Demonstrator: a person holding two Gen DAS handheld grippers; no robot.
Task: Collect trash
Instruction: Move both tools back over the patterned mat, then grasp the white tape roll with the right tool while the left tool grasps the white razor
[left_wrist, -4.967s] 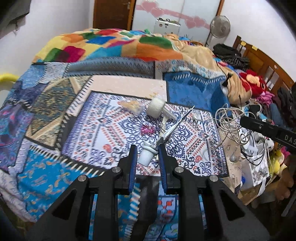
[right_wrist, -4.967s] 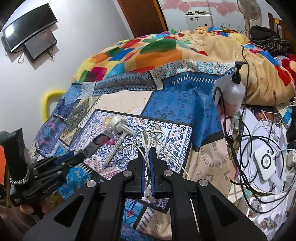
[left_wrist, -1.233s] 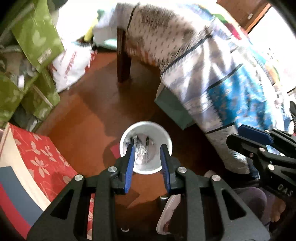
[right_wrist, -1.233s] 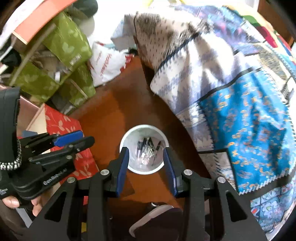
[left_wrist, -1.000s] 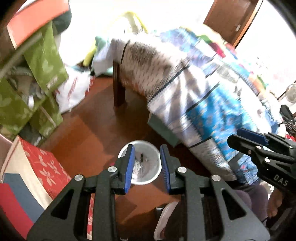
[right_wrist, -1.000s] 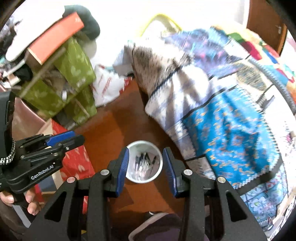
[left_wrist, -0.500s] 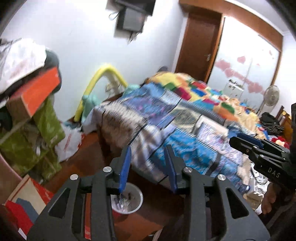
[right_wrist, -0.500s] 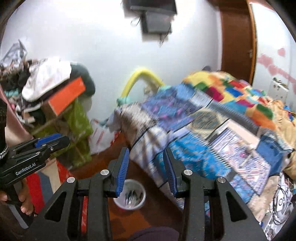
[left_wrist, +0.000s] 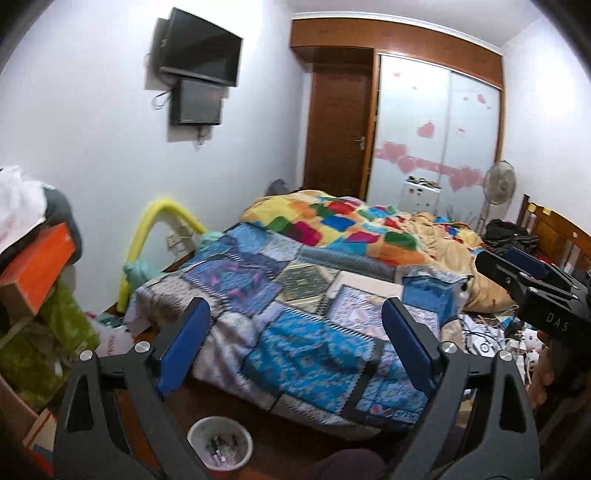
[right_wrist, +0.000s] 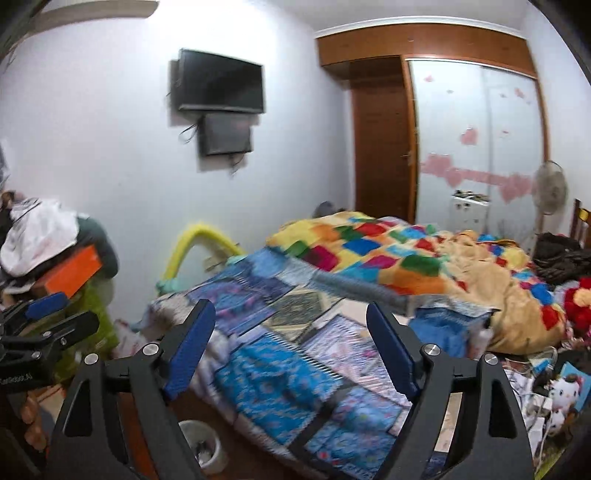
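Left wrist view: the left gripper (left_wrist: 295, 345) is being held level, aimed across the room at the bed covered by a blue patterned patchwork quilt (left_wrist: 310, 332). Its jaws are spread wide and nothing is being carried between them. The small white round plastic trash bin (left_wrist: 220, 448) is standing on the brown floor at the foot of the bed, low in the picture and under the left finger; small dark and silvery scraps are lying inside it. It is probably being kept there so that pickings from the bed can be dropped straight down. The right gripper (left_wrist: 524, 269) is being seen at the right edge, in the person's hand; its opening cannot be told from here.

Right wrist view: the right gripper (right_wrist: 290, 341) is likewise being pointed at the quilt, jaws spread wide and empty. The bin is showing at the lower left, partly hidden behind the left finger. The left gripper is being held out at the far left edge. The picture is being blurred, so no loose trash can be made out on the bed.
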